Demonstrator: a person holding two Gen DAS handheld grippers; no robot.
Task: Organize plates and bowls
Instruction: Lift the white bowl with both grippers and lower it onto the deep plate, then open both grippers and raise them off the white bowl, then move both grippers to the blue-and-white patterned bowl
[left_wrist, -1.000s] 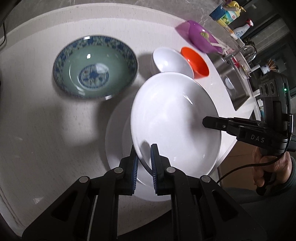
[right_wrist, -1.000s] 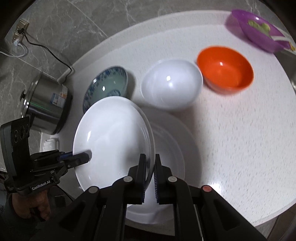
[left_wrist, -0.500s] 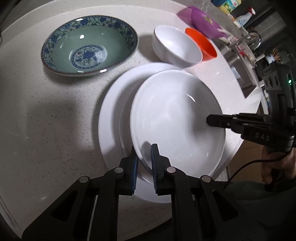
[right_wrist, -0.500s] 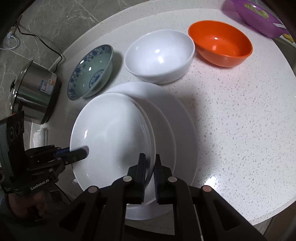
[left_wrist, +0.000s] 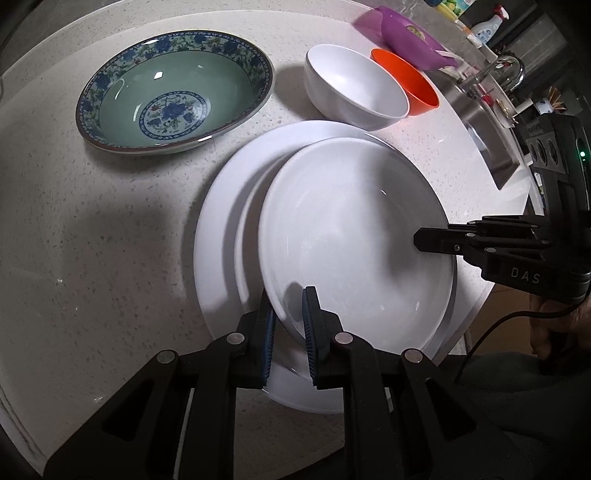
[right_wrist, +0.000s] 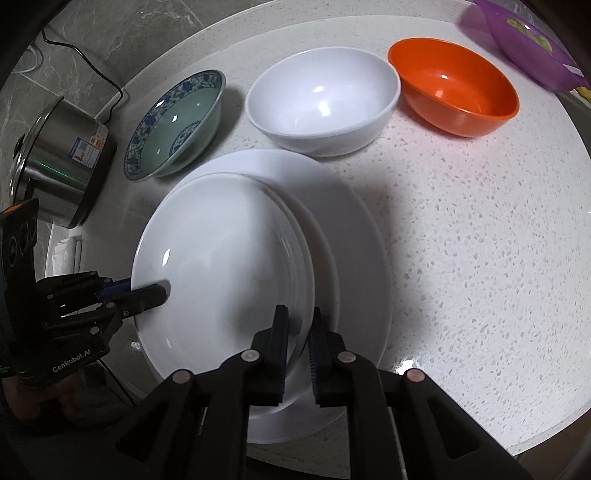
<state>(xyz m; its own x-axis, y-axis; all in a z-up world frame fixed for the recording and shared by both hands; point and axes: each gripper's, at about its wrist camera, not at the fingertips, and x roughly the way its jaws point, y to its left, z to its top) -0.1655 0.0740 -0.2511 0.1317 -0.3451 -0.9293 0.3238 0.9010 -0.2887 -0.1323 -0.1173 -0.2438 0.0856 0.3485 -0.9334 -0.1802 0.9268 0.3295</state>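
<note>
While both tongs sit low over the counter (left_wrist: 92, 240), each has its jaws nearly pressed together on the same deep white plate (left_wrist: 354, 229).

Left gripper (left_wrist: 288, 295): blue pads straddle the plate's near rim, one outside and one on the inner wall, so it is pinching the rim. The slot between the pads is narrow, and the jaws have just been easing apart a little with the rim still between them.

Right gripper (right_wrist: 298, 312): same kind of grip on the opposite rim, one pad inside and one outside, thin slot. These jaws have also just been opening slightly with the rim still between them. In the left view its tips reach onto the plate's right edge. A hand (left_wrist: 550, 332) shows behind it on the handle.

The deep white plate lies over the large flat white plate (left_wrist: 229, 206), off-centre, so a crescent of the big plate is left bare on one side. I cannot tell if it is fully seated or a touch tilted.

- The blue-and-green patterned bowl (left_wrist: 173, 92) stands just beyond the plates, apart from them.
- The white bowl (left_wrist: 358, 88) sits close behind the big plate's far edge.
- The orange bowl (left_wrist: 417, 88) is right beside the white bowl.
- The purple bowl (left_wrist: 406, 33) is farther back.
- A steel cooker (right_wrist: 55, 155) stands at the counter's far left in the right view.
- A sink (left_wrist: 487, 122) lies past the counter edge.
</note>
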